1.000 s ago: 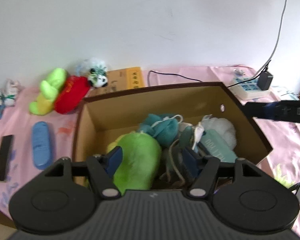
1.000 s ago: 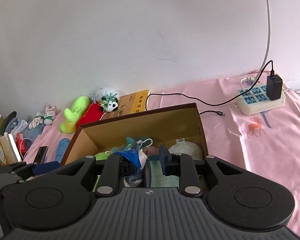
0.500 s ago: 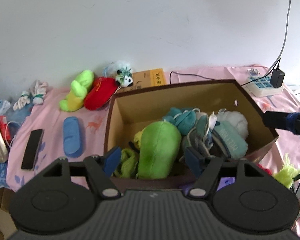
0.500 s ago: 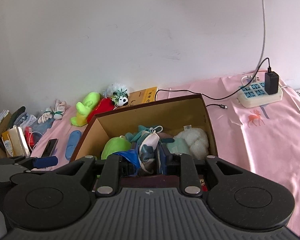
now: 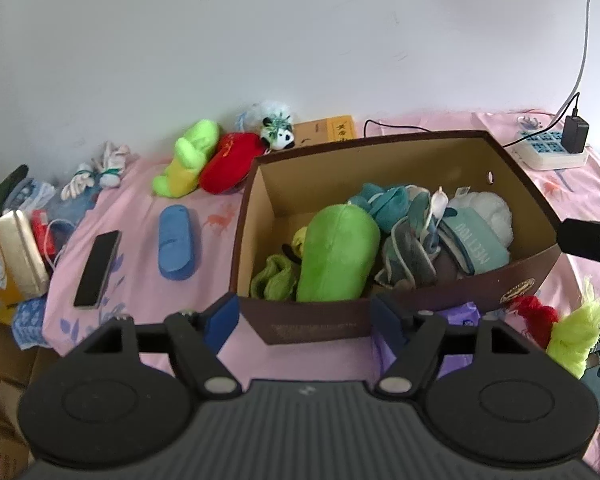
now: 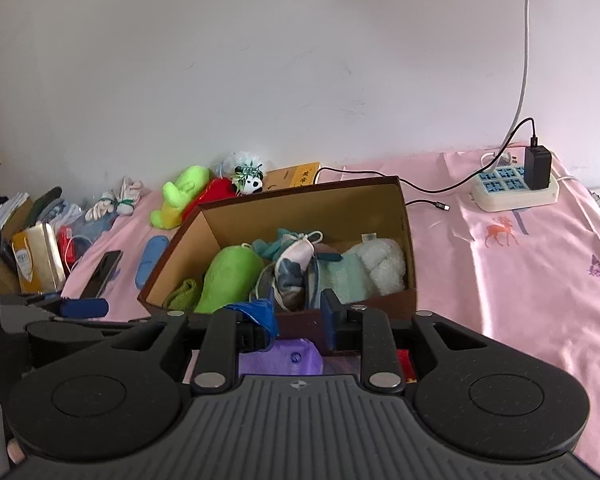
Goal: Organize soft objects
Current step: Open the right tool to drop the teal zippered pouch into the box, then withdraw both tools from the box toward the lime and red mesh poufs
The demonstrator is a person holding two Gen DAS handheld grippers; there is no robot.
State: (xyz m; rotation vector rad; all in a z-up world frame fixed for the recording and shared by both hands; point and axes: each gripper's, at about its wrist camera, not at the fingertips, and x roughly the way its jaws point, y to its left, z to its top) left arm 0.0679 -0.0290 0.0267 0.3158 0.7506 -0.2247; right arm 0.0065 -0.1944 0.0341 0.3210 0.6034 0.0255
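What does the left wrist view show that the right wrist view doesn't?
Only the left wrist view: red yarn and lime yarn lying outside the box, plus the left gripper, its jaws opening on nothing. Only the right wrist view: the right gripper, jaws opening, nothing between them. Both: the cardboard box and the green plush in it.

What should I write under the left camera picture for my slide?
Open left gripper in front of a brown box packed with soft things, including a green plush.
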